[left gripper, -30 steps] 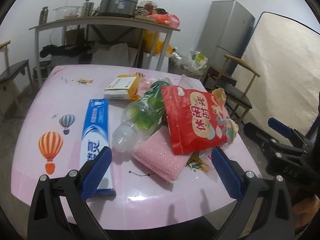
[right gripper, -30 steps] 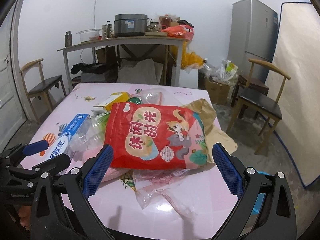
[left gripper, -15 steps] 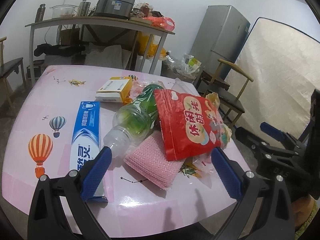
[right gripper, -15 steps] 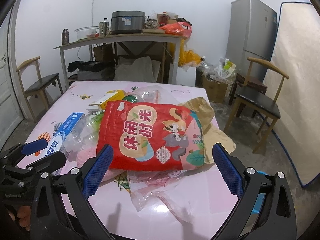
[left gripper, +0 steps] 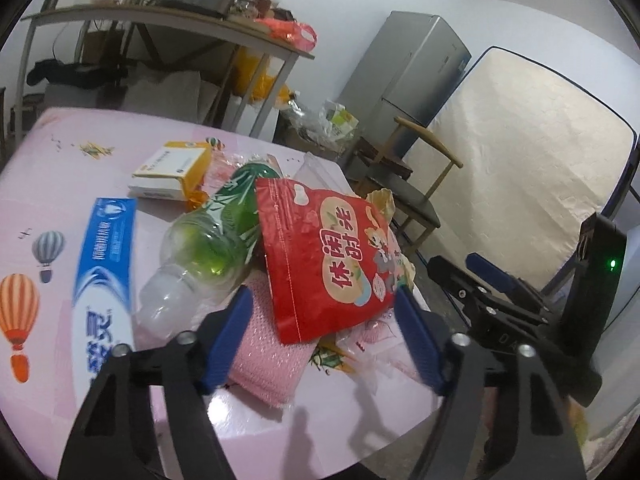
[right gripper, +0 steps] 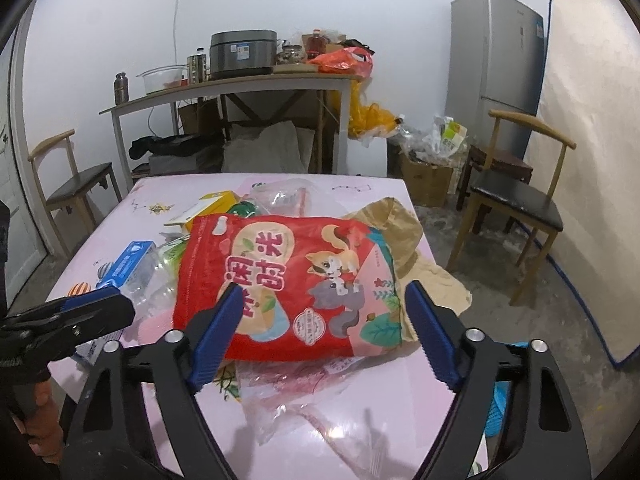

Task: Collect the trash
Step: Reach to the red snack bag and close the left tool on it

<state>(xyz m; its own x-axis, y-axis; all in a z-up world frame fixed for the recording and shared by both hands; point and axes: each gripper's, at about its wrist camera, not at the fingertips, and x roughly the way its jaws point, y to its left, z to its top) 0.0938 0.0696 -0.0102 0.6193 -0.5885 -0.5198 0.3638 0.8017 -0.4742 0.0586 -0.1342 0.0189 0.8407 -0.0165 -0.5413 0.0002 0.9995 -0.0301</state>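
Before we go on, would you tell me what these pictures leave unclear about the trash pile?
- Pink sponge: partly under red snack bag, left view.
- Green bottle: its far end is covered by that bag.
- Toothpaste box: mostly behind left claw, right view.

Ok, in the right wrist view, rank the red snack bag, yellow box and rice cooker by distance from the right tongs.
1. Red snack bag: directly ahead of the right tongs, which are closing.
2. Yellow box: behind the bag, to the left on the pink table.
3. Rice cooker: on the back shelf table.
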